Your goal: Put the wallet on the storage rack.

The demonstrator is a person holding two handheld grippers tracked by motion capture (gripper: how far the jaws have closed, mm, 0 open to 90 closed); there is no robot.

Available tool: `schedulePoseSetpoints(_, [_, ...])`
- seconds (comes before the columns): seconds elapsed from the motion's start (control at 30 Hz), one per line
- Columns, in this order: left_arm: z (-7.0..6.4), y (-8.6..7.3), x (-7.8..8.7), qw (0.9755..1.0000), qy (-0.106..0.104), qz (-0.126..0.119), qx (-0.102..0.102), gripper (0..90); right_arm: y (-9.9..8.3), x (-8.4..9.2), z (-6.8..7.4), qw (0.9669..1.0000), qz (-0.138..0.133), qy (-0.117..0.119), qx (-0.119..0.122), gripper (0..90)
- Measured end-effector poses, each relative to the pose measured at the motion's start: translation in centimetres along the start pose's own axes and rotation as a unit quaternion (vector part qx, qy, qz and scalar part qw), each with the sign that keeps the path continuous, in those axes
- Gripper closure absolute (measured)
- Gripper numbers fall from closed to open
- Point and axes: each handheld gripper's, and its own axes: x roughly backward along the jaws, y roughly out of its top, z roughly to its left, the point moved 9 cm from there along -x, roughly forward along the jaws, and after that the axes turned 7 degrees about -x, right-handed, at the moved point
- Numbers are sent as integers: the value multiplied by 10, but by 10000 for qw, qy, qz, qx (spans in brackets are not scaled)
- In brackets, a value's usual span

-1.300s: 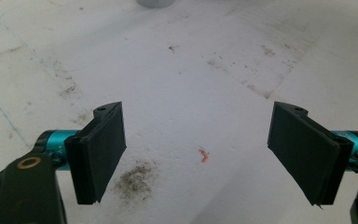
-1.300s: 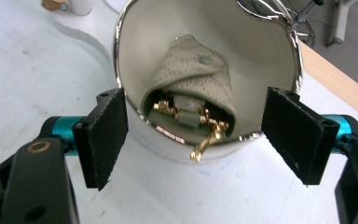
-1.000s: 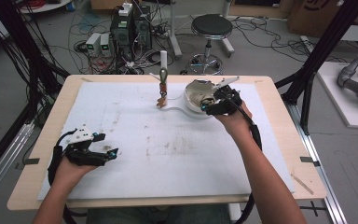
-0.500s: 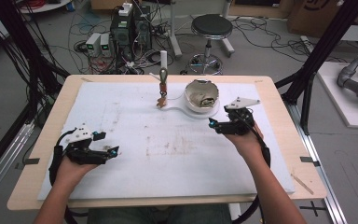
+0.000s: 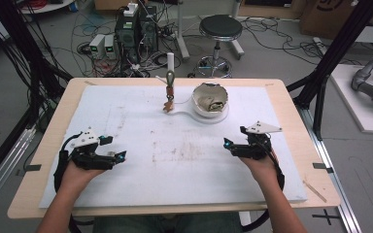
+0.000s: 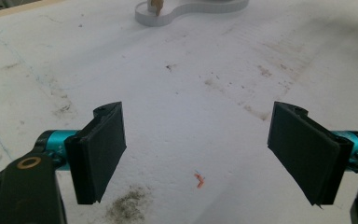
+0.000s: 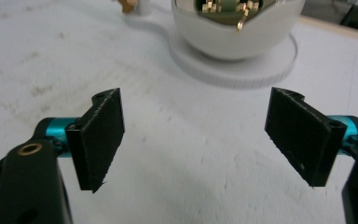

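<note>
Stained white foam sheet (image 5: 175, 160); round glossy bowl (image 5: 211, 99) far; left gripper (image 5: 119, 156), right gripper (image 5: 229, 144), flat black fingers apart.

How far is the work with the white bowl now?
Looks done: the white bowl sits on its white base, with something inside. In hand: nothing; left gripper and right gripper hover open, apart from it. Nothing visibly left.
</note>
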Motion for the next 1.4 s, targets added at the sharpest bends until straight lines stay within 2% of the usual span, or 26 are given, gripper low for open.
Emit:
schedulePoseSetpoints(0.07, [0, 0, 0, 10000, 0, 10, 9, 191, -2, 1, -1, 10000, -18, -27, -63, 196])
schedulePoseSetpoints(0.13, [0, 0, 0, 10000, 4, -3, -2, 191, -3, 2, 0, 9997, -245, -7, -79, 196])
schedulePoseSetpoints(0.3, [-1, 1, -1, 10000, 24, -6, -4, 191, -10, -1, -6, 9998, -174, -21, -118, 196])
schedulePoseSetpoints(0.47, [-4, 2, -5, 10000, -11, -7, -61, 191, -11, -2, -11, 9996, -213, -45, -180, 196])
schedulePoseSetpoints(0.67, [-6, 2, -7, 9999, -47, 10, -108, 191, -12, -3, -12, 9997, -189, -59, -105, 196])
schedulePoseSetpoints(1.4, [-8, 2, -8, 9999, -77, 35, -107, 191, -15, -3, -15, 9997, -137, -88, -184, 196])
